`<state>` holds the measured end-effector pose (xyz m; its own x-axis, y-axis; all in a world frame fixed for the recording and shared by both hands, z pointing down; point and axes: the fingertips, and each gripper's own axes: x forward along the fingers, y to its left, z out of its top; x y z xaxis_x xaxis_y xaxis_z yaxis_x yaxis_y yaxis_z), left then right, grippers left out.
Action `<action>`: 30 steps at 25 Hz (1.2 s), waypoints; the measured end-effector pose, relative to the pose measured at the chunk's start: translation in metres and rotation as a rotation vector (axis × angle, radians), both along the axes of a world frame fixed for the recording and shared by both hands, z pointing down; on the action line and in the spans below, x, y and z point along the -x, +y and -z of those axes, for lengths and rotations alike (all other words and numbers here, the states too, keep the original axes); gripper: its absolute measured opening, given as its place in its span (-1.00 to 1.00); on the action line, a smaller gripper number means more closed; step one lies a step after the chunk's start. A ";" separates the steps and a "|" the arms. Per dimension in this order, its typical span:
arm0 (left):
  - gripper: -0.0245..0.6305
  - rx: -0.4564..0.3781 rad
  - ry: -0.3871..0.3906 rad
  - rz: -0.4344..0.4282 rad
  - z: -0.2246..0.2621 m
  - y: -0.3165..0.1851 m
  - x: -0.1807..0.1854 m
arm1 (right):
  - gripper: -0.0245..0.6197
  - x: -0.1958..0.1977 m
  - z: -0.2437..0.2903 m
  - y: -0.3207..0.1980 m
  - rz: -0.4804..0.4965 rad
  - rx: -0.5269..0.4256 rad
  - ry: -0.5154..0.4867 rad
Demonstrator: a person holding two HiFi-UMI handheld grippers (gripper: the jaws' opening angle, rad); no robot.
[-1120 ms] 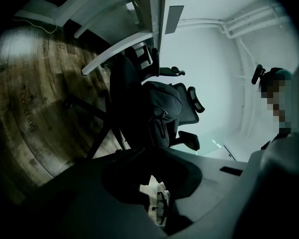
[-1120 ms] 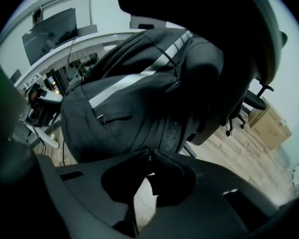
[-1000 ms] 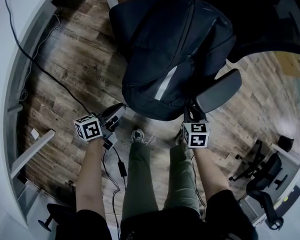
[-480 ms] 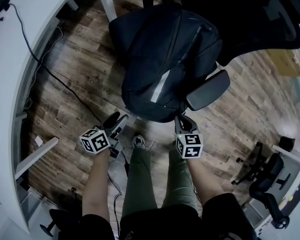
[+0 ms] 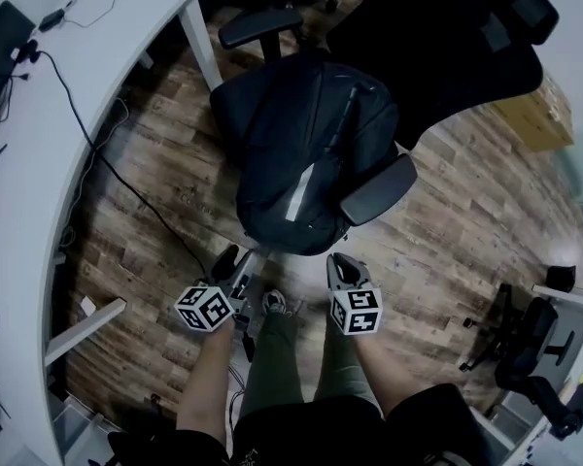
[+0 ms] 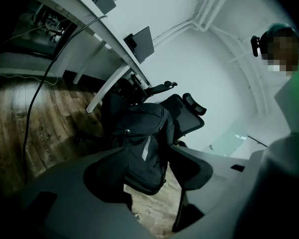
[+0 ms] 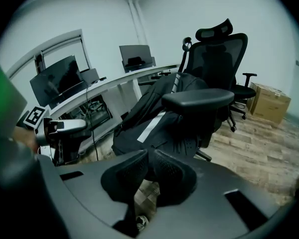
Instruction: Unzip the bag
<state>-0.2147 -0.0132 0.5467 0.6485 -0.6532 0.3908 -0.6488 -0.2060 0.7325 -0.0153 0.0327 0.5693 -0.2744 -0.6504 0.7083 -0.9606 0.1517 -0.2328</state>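
Observation:
A black backpack [image 5: 306,158] with a pale reflective strip lies on the seat of an office chair [image 5: 374,187]. Its zip line [image 5: 345,115] runs along the upper side; I cannot tell whether it is undone. Both grippers hang short of the bag, over the floor by the person's knees. My left gripper [image 5: 235,259] is open, jaws wide, nothing between them; in its own view the backpack [image 6: 142,148] shows beyond the gap. My right gripper [image 5: 342,266] is shut and empty, its pads [image 7: 162,171] meeting in front of the backpack [image 7: 149,123] and armrest [image 7: 197,99].
A curved white desk [image 5: 39,163] runs along the left, with a black cable [image 5: 126,178] trailing over the wood floor. A second high-backed chair [image 5: 447,37] stands behind the bag, a cardboard box [image 5: 534,115] at the right. The person's shoe [image 5: 273,303] is below.
Both grippers have drawn back from the bag's lower edge toward the person. The left gripper's jaws have opened wide. The head view has pulled away, so the bag looks smaller.

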 end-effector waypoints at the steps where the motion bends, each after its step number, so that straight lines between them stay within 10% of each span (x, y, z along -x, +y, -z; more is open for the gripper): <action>1: -0.14 -0.007 -0.004 0.001 0.008 0.001 -0.003 | -0.74 0.000 0.007 0.001 -0.001 -0.005 -0.003; 30: -0.72 -0.295 -0.138 -0.101 0.223 0.087 -0.028 | -0.74 0.010 0.226 0.069 0.025 -0.229 -0.078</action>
